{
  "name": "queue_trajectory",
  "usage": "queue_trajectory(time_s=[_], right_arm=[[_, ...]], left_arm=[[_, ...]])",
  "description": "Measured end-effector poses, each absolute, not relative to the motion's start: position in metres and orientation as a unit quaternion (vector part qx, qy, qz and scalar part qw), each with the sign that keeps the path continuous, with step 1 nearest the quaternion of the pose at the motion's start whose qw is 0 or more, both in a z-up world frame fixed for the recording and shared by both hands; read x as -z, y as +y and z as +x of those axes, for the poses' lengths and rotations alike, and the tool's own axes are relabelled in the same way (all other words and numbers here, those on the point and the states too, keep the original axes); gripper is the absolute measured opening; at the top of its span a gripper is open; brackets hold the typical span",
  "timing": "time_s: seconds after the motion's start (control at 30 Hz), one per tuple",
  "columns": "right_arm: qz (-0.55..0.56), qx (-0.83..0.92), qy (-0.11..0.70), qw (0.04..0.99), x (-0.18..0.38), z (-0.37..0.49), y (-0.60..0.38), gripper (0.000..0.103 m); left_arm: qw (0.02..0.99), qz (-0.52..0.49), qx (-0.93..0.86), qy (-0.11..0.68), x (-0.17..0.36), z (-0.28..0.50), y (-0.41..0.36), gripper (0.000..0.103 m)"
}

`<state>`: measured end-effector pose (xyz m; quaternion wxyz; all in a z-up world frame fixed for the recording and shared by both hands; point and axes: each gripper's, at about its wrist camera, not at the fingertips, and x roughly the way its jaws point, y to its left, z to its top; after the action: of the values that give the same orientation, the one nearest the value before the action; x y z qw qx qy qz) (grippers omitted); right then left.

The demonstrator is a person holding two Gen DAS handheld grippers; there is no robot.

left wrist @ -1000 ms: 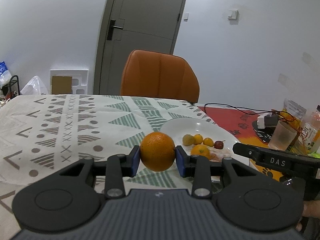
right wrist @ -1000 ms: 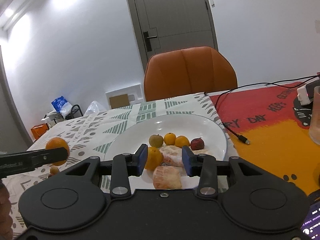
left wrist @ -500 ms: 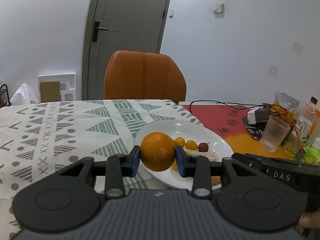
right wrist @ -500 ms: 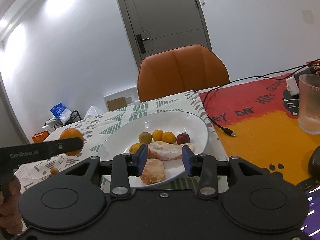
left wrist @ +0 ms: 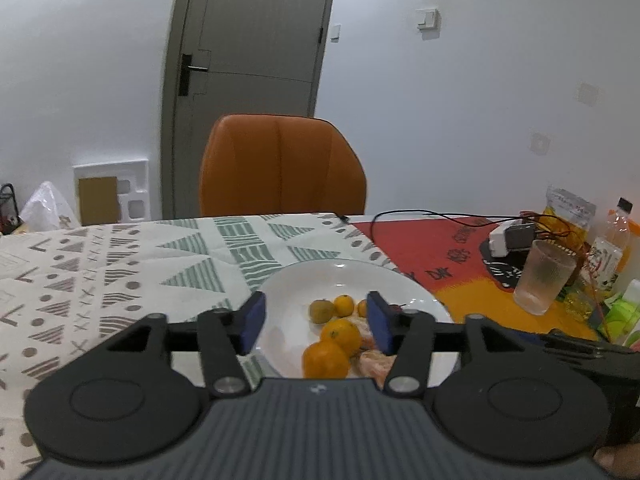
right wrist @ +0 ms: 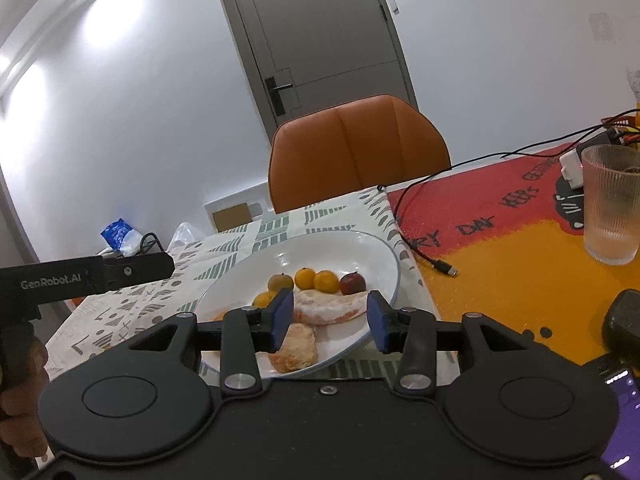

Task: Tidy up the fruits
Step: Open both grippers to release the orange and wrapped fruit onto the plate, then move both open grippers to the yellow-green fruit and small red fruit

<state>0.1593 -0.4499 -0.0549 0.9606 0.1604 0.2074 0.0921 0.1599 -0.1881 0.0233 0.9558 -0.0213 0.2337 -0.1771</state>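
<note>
A white plate [left wrist: 288, 292] lies on the patterned tablecloth and holds several small fruits. My left gripper [left wrist: 316, 322] is open and empty above the plate's near side. An orange [left wrist: 325, 359] lies on the plate just below and between the left gripper's jaws, beside another orange [left wrist: 341, 334]. In the right wrist view the plate [right wrist: 372, 256] holds small oranges, a red fruit [right wrist: 353, 283] and peeled pieces [right wrist: 328, 308]. My right gripper [right wrist: 330, 322] is open and empty over the plate's near edge.
An orange chair [left wrist: 282, 166] stands behind the table. A ribbed glass [right wrist: 611, 206], a black cable [right wrist: 430, 258], bottles and snack packs [left wrist: 568, 208] sit on the red-orange mat at the right. The left gripper's body [right wrist: 80, 276] shows at the left of the right wrist view.
My left gripper carried the orange rightward over the plate, opened and let it go; the orange now lies on the plate. My right gripper drew back a little and stays open.
</note>
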Motion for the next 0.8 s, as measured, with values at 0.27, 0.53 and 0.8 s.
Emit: queue_trajectory(time_s=[0.27,0.53,0.8], right_arm=[[0.159,-0.109,0.209,0.959,0.054,0.16,-0.432,0.05],[0.148,-0.131,0.208,0.958,0.048,0.16,-0.406,0.057],[0.136,-0.158,0.212,0.955,0.046,0.162,-0.375,0.063]], left_arm=[[0.963,-0.024,0.144,0.226,-0.028,0.15,-0.161,0.081],[0.968,-0.038,0.112,0.223,-0.03,0.139,-0.126,0.084],[0.972,-0.046,0.078,0.217,-0.031,0.126,-0.09,0.086]])
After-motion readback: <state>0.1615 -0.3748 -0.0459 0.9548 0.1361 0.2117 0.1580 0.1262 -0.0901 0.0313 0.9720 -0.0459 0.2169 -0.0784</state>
